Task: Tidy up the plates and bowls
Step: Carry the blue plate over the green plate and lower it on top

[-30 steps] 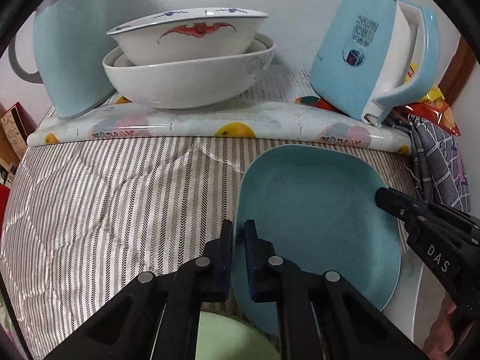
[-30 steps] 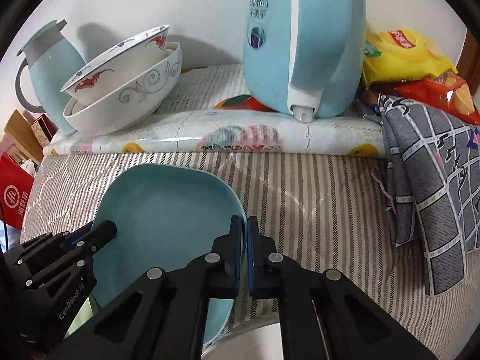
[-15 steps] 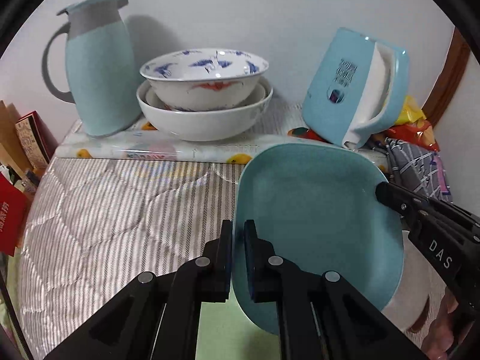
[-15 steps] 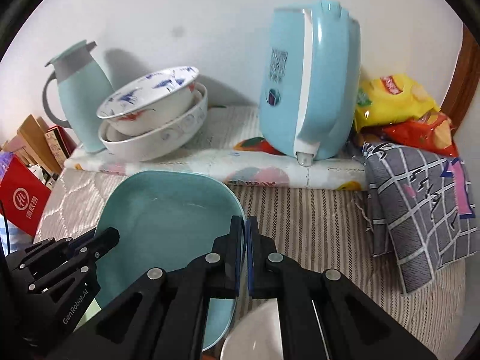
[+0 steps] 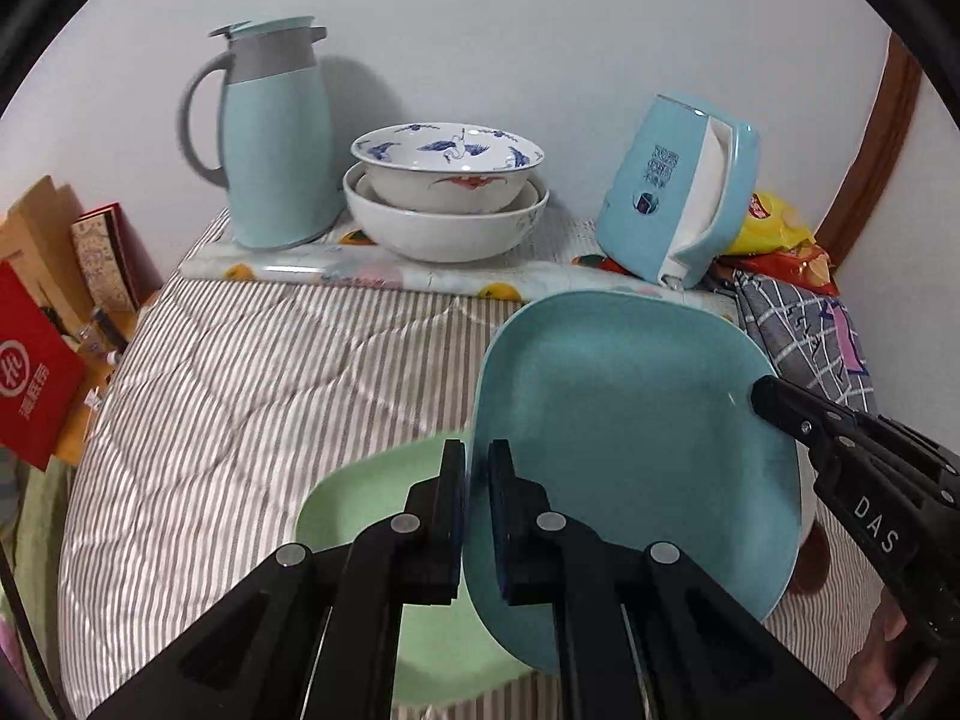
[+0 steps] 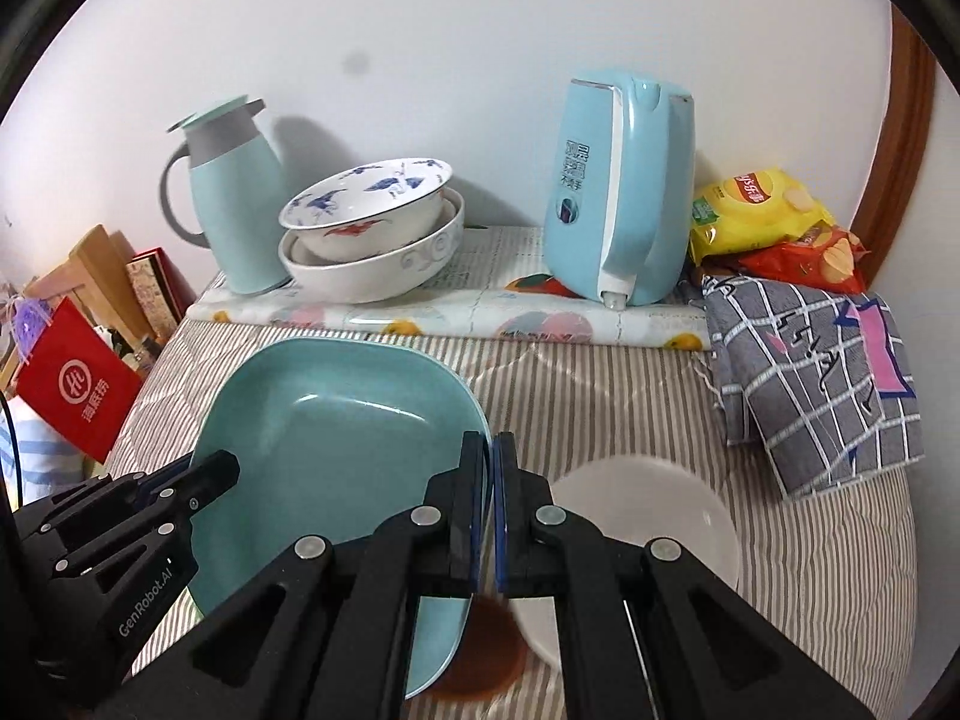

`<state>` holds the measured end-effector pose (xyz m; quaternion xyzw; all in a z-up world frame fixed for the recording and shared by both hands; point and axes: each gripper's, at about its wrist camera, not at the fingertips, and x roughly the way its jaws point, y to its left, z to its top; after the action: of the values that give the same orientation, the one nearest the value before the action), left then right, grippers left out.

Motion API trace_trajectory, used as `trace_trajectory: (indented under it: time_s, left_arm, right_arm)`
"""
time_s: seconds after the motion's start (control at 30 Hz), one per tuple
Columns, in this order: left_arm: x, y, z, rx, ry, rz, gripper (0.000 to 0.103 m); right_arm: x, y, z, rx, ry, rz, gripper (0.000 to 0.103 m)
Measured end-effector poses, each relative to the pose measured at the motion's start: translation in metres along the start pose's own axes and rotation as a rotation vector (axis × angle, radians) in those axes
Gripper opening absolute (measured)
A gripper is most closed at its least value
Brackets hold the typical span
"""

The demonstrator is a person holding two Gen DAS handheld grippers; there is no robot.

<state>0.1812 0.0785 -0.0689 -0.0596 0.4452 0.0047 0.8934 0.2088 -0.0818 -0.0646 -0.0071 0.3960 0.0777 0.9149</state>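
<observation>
Blue plate (image 5: 630,420) now lifted clear of the striped bed cover (image 5: 240,390), tilted, held between both tools. Left tool (image 5: 476,480) pinches its left rim; right tool (image 6: 487,468) pinches the opposite rim. A second ago it lay lower; green plate (image 5: 360,492) and white plate (image 6: 648,504) are now uncovered beneath. Likely bound for stacking.

Two bowls are nested at the far side: a crane-painted bowl (image 5: 447,165) inside a larger white bowl (image 5: 444,231). There are four plates near: one blue plate (image 5: 630,420), one green plate (image 5: 360,498), one white plate (image 6: 648,510) and one brown plate (image 6: 480,666). One thermos jug (image 5: 273,138), one electric kettle (image 6: 624,192), two snack bags (image 6: 756,204), one checked cloth (image 6: 810,372).
</observation>
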Motion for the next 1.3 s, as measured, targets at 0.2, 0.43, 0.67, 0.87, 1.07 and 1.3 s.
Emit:
trace_trajectory:
  time_s: [0.2,0.43,0.67,0.87,1.07,1.3]
  left_arm:
    - [-0.017,0.01,-0.019,-0.015,-0.005,0.003,0.009]
    - [-0.024,0.026,-0.036,-0.043,-0.002,0.022,0.009]
    - [-0.017,0.048,-0.043,-0.088,0.016,0.068,0.008]
    - [-0.006,0.067,-0.046,-0.124,0.038,0.102,0.008]
    - [0.005,0.08,-0.046,-0.141,0.057,0.127,0.008]
    - [0.019,0.079,-0.047,-0.135,0.083,0.136,0.008]
  right_arm:
    - [-0.018,0.012,-0.02,-0.003,-0.006,0.015,0.003]
    - [-0.021,0.027,-0.032,-0.028,-0.002,0.033,0.003]
    - [-0.004,0.049,-0.034,-0.064,0.017,0.079,0.003]
    - [0.017,0.066,-0.032,-0.092,0.04,0.119,0.003]
    - [0.034,0.078,-0.03,-0.12,0.054,0.144,0.003]
    - [0.053,0.078,-0.03,-0.13,0.073,0.156,0.003]
